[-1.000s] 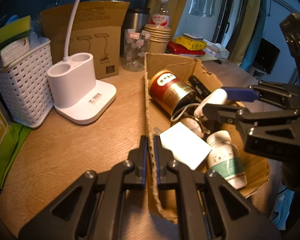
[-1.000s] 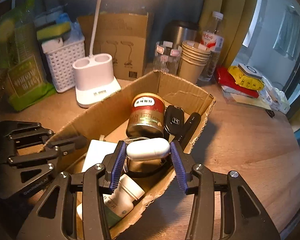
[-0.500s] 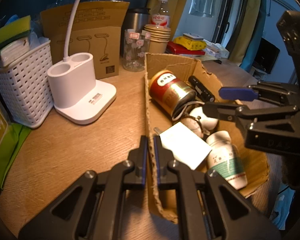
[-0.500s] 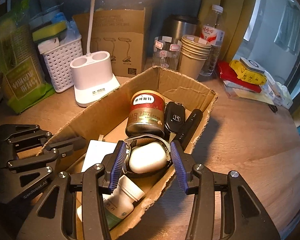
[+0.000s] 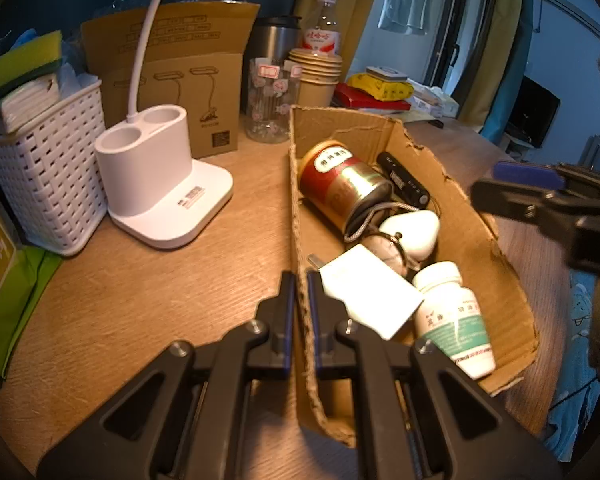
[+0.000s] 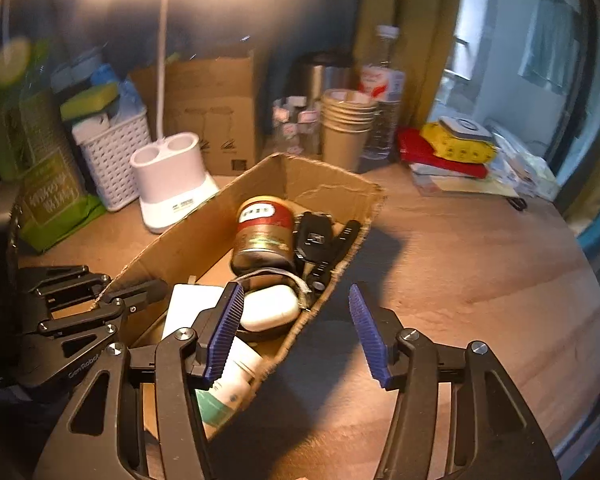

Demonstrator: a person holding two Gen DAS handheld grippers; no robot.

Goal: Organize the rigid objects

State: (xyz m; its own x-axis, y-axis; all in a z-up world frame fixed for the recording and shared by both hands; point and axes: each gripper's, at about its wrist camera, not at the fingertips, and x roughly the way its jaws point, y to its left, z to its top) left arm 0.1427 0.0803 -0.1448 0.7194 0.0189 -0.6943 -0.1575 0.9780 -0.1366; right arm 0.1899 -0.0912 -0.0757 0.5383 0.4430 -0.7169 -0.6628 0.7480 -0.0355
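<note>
An open cardboard box [image 5: 476, 216] [image 6: 196, 240] sits on the wooden table. In it lie a red and gold tin [image 5: 340, 184] [image 6: 264, 232], a white earbud case [image 5: 412, 232] [image 6: 270, 312], a white pill bottle [image 5: 452, 316] [image 6: 228, 388], a white card [image 5: 368, 300], a wristwatch [image 5: 384, 250], a black car key [image 6: 314, 234] and a black stick [image 5: 404, 178]. My left gripper [image 5: 301, 280] is shut on the box's left wall. My right gripper [image 6: 296, 312] is open and empty above the box's right edge; it also shows in the left wrist view [image 5: 540, 188].
A white lamp base [image 5: 160, 184] [image 6: 172, 184], a white basket [image 5: 40, 172], a lamp carton [image 5: 180, 80], a glass jar [image 5: 270, 100], paper cups [image 5: 316, 76] [image 6: 348, 128], a water bottle [image 6: 384, 92] and red and yellow packs [image 6: 452, 148] stand behind the box. Green bags [image 6: 48, 196] lie left.
My right gripper let the white earbud case go into the box, opened wide and drew back to the right and up. My left gripper kept its hold on the box wall.
</note>
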